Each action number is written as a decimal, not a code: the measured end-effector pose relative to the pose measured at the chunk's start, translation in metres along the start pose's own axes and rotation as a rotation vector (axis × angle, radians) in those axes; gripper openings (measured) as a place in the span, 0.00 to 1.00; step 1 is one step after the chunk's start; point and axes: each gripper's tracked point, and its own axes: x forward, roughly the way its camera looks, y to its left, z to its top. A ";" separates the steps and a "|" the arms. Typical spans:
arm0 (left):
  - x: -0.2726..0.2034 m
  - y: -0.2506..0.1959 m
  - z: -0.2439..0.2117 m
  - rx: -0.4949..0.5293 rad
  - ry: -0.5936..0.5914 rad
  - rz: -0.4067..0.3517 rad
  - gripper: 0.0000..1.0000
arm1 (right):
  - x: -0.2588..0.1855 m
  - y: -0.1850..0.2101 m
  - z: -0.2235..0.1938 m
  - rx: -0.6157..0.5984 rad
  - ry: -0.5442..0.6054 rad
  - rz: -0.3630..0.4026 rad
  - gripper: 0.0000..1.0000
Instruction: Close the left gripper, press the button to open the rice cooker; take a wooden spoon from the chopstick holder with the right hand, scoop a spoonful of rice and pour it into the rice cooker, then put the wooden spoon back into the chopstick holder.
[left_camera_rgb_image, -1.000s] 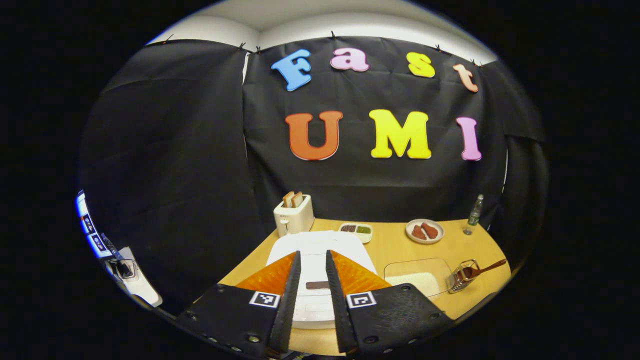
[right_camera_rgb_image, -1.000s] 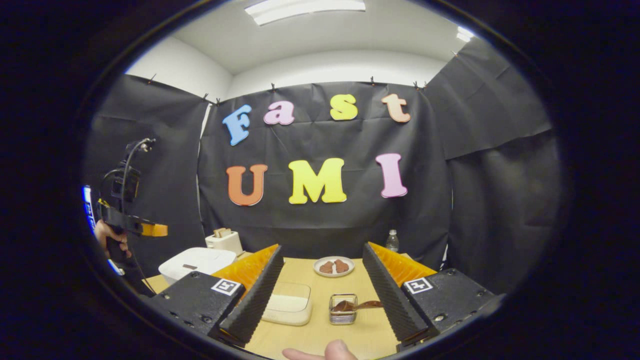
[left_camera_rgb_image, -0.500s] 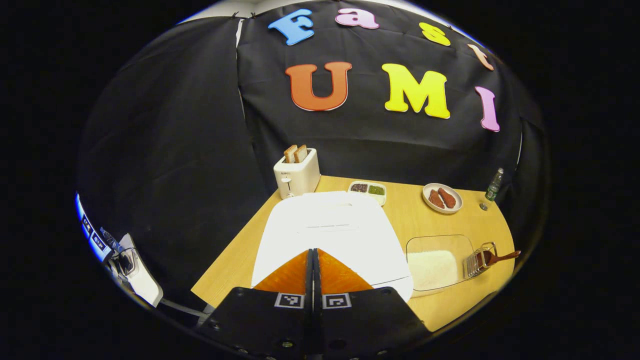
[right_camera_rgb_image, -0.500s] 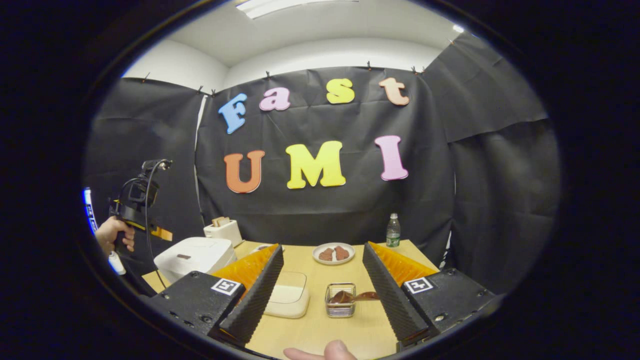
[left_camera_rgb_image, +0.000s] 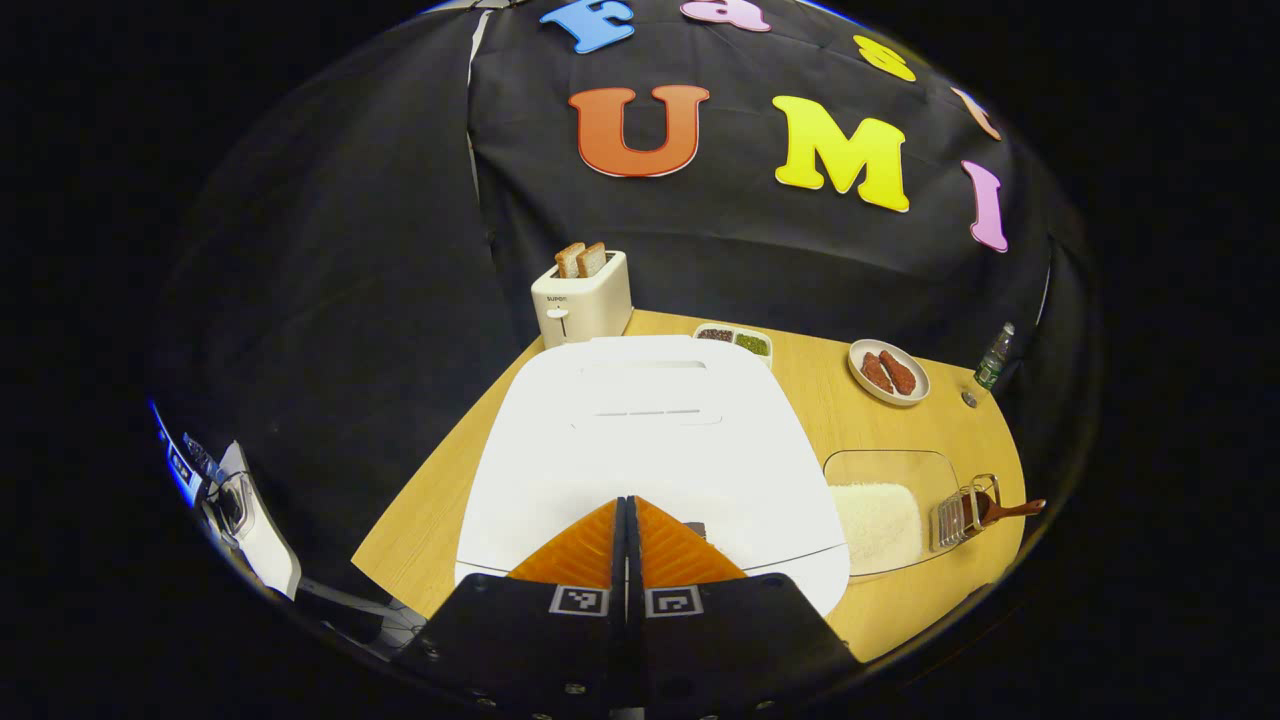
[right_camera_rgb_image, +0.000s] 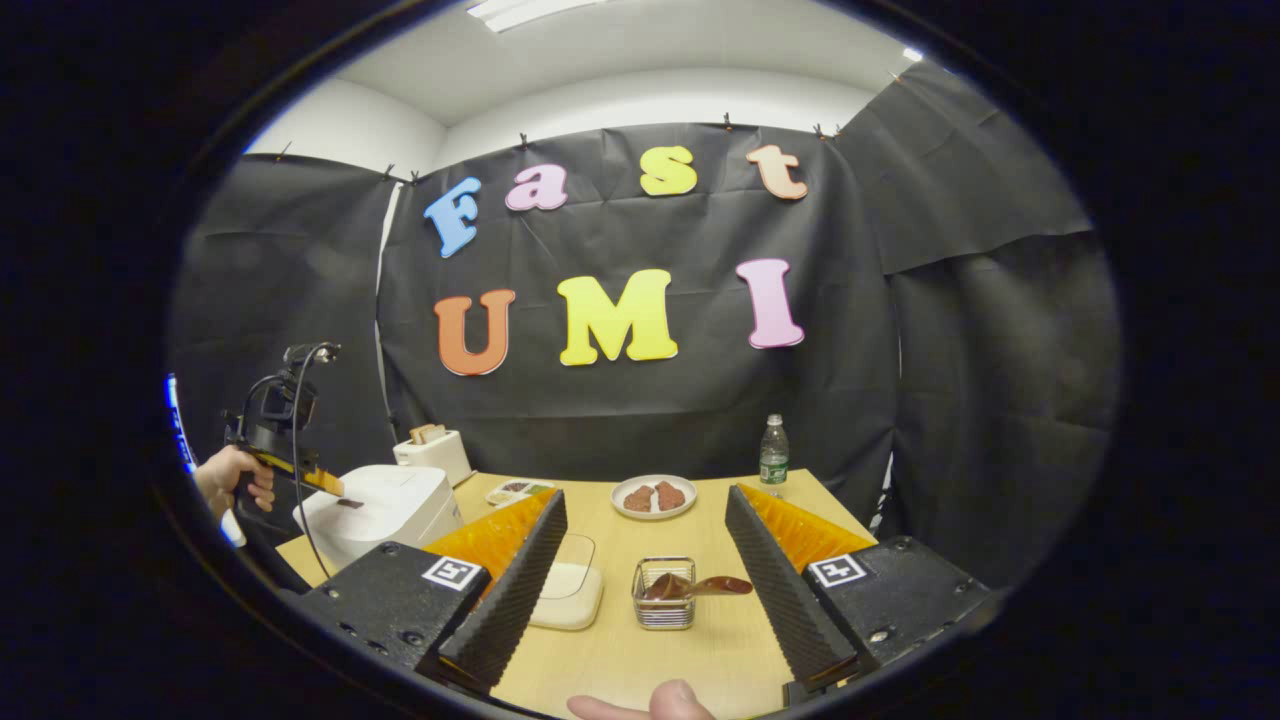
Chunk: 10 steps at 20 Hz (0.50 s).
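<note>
The left gripper (left_camera_rgb_image: 627, 505) is held fully closed over the cooker (left_camera_rgb_image: 650, 440); the right gripper (right_camera_rgb_image: 645, 515) is held wide open, empty, before the spoon (right_camera_rgb_image: 700, 586)

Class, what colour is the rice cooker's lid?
White: the rice cooker lid shows best in the left gripper view.

Bunch of other stuff on the wooden table (left_camera_rgb_image: 860, 420). A white toaster (left_camera_rgb_image: 582, 298) with two slices of bread sticking out sits at the back, right against the black cloth. Next to it there's a little divided dish (left_camera_rgb_image: 734, 340) with dark and green fillings. Further right, a round plate (left_camera_rgb_image: 889, 371) holding two brown pieces of food, and a plastic bottle (left_camera_rgb_image: 991, 358) with a green label near the table's edge.
</note>
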 end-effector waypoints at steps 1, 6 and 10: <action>0.001 0.000 -0.001 -0.001 0.008 0.004 0.00 | 0.001 -0.002 0.000 0.003 -0.002 -0.003 1.00; 0.004 0.000 -0.015 -0.028 0.047 0.030 0.00 | 0.005 -0.013 -0.007 0.023 0.010 -0.012 1.00; 0.004 0.001 -0.008 0.004 0.008 0.066 0.00 | 0.004 -0.022 -0.009 0.057 0.010 -0.015 1.00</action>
